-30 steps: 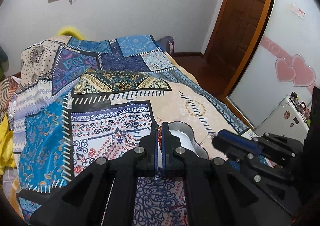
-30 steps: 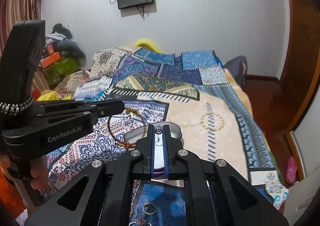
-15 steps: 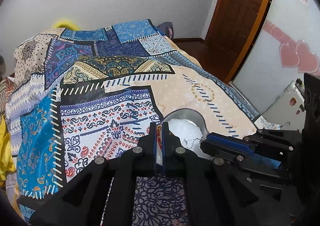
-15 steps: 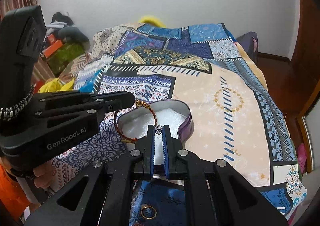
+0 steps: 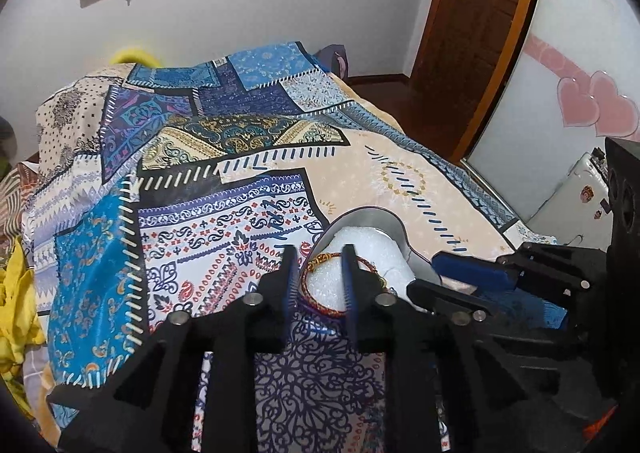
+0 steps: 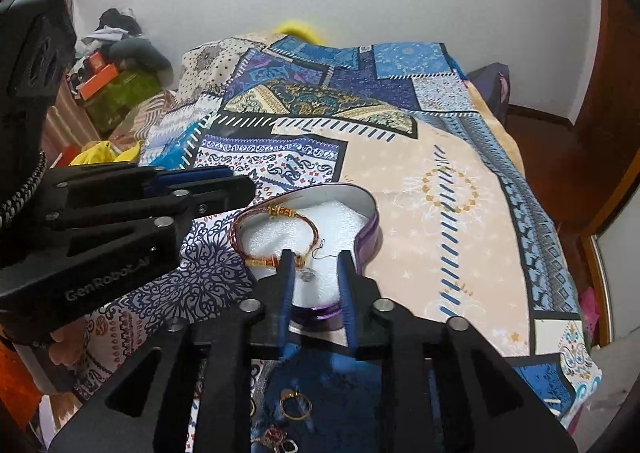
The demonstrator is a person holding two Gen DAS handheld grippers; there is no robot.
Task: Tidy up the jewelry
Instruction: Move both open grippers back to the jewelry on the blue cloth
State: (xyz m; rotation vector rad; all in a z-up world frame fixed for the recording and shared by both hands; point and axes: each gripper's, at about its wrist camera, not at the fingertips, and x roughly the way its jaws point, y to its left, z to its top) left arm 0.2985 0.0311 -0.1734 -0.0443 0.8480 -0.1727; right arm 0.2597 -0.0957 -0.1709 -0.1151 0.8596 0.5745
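Observation:
A purple heart-shaped tin with white foam inside lies on the patterned bedspread; it also shows in the left wrist view. A red and gold bracelet lies in the tin on the foam, also seen in the left wrist view. A small silver earring lies on the foam beside it. My left gripper is open and empty just over the tin's near edge. My right gripper is open and empty over the tin.
A dark blue cloth under the right gripper holds gold rings and other small jewelry. The bedspread stretches far ahead. A wooden door stands at the right, clutter at the left.
Both grippers have opened. The bracelet dropped from the left gripper into the tin, and the earring dropped from the right gripper onto the foam.

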